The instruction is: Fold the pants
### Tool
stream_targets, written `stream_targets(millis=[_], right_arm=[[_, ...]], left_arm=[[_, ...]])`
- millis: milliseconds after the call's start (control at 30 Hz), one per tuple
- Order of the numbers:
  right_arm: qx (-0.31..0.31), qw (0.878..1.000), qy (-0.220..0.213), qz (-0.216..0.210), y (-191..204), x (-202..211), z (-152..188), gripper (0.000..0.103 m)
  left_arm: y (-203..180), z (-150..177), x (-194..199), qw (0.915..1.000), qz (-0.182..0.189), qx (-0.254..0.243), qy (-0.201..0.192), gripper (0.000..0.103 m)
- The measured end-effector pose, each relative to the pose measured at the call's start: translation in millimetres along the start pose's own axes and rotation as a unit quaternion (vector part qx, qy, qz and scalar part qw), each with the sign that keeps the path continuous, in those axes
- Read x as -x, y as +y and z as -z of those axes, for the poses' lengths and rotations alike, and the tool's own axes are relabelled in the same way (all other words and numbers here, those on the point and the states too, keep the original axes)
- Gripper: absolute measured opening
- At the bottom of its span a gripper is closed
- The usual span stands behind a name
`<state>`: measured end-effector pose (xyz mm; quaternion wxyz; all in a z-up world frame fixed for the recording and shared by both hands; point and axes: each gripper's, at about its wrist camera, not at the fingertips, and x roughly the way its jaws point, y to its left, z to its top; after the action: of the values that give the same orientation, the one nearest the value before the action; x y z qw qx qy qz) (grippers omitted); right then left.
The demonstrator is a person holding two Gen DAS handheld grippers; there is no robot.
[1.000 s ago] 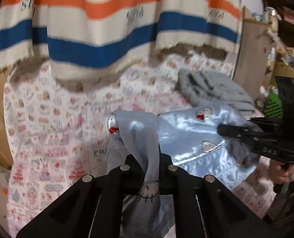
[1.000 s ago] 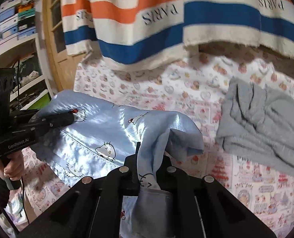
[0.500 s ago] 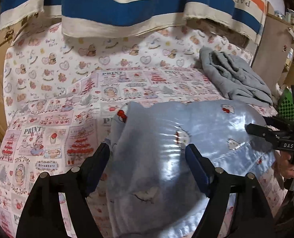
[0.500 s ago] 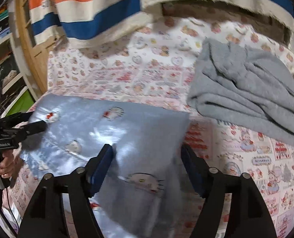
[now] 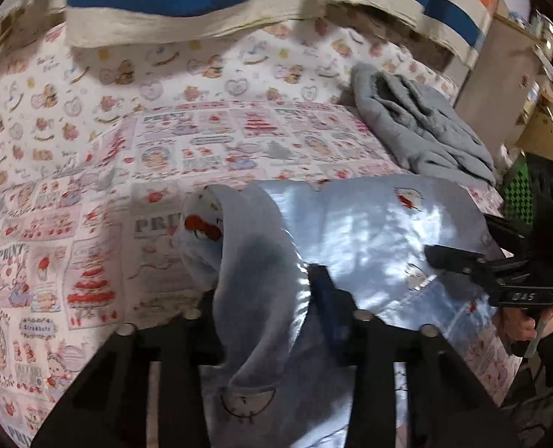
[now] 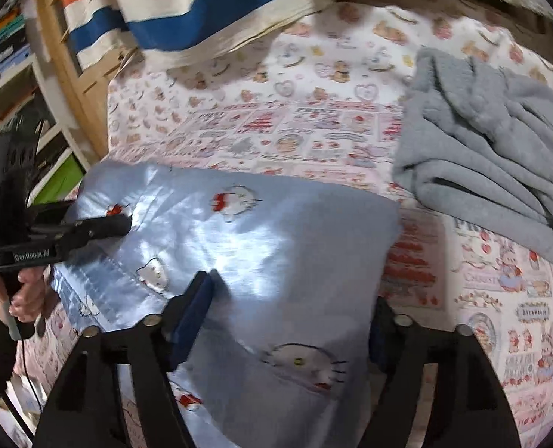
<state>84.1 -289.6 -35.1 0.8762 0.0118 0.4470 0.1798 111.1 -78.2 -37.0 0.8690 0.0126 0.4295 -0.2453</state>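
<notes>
Far left in the right wrist view: left gripper (image 6: 125, 224) held in a hand (image 6: 22, 291), tips resting on the left edge of the pants (image 6: 261, 254). Seen through its own camera, left gripper (image 5: 265, 310) with jaws just narrowing around a bunched fold of the pale blue satin — one blue pad (image 5: 325, 298) visible right of the fold, the other hidden by cloth; impossible to say whether the pads press the fold.

Centre: pants, cartoon-cat print, lying folded on the patterned bedspread (image 6: 314, 119), near its front edge.

Right gripper (image 6: 287, 313) low over the right part of the pants, jaws apart and just narrowing, fabric lying between the blue pads (image 6: 190, 313) — not pinched. Also visible at the right of the left view, right gripper (image 5: 431, 254) over the fabric's far side.

Further right: grey garment (image 6: 482, 156) heaped on the bedspread, just beside the pants. Striped blanket (image 6: 201, 11) hanging behind.
</notes>
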Motion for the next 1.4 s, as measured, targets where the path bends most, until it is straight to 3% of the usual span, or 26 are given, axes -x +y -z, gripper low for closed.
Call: stream_targets(millis=[100, 200, 300, 333, 367, 400, 533, 767, 1033, 1200, 1333, 1400], right_arm=[[0.028, 1.0, -0.001, 0.011, 13.8, -2.3, 1.0, 0.041], [0.036, 0.999, -0.001, 0.012, 18.4, -2.1, 1.2, 0.022], [0.017, 1.0, -0.004, 0.005, 13.7, -0.2, 0.5, 0.012], [0.015, 1.0, -0.006, 0.004, 13.1, 0.2, 0.4, 0.012], [0.014, 1.0, -0.009, 0.004, 13.5, 1.2, 1.1, 0.01], [0.017, 1.0, -0.014, 0.004, 14.9, 2.8, 1.5, 0.009], [0.032, 0.999, -0.031, 0.025, 24.5, 8.2, -0.5, 0.007], [0.041, 0.995, -0.083, 0.04, 30.9, 44.3, -11.4, 0.007], [0.046, 0.984, -0.156, 0.076, 22.2, 104.6, -34.3, 0.007], [0.032, 0.971, -0.194, 0.133, -12.3, 144.1, -58.0, 0.007], [0.024, 0.964, -0.2, 0.176, -56.2, 161.4, -84.4, 0.007], [0.015, 0.954, -0.211, 0.214, -83.8, 169.7, -98.8, 0.007]], left_arm=[[-10.2, -0.2, -6.0, 0.9994, -0.019, -0.027, 0.004, 0.03], [-10.8, -2.8, -7.7, 0.9994, -0.025, -0.021, 0.013, 0.034], [-8.3, -4.9, -8.6, 0.9991, -0.032, -0.013, 0.024, 0.036], [-8.0, -5.0, -8.2, 0.999, -0.035, -0.009, 0.026, 0.03], [-7.9, -4.2, -7.2, 0.9989, -0.04, -0.004, 0.024, 0.012], [-9.0, -3.0, -5.9, 0.9994, -0.028, -0.005, 0.021, 0.008], [-23.5, -0.6, 4.8, 0.9981, -0.047, -0.04, -0.006, 0.007], [-40.0, -18.8, 45.4, 0.9951, -0.034, -0.056, -0.074, 0.007], [-77.7, -55.1, 74.4, 0.9843, -0.048, -0.09, -0.144, 0.007], [-121.2, -98.4, 64.8, 0.9764, -0.038, -0.11, -0.182, 0.007], [-160.5, -139.2, 46.3, 0.9689, -0.023, -0.129, -0.21, 0.007], [-179.4, -159.9, 31.5, 0.9674, -0.021, -0.131, -0.216, 0.007]])
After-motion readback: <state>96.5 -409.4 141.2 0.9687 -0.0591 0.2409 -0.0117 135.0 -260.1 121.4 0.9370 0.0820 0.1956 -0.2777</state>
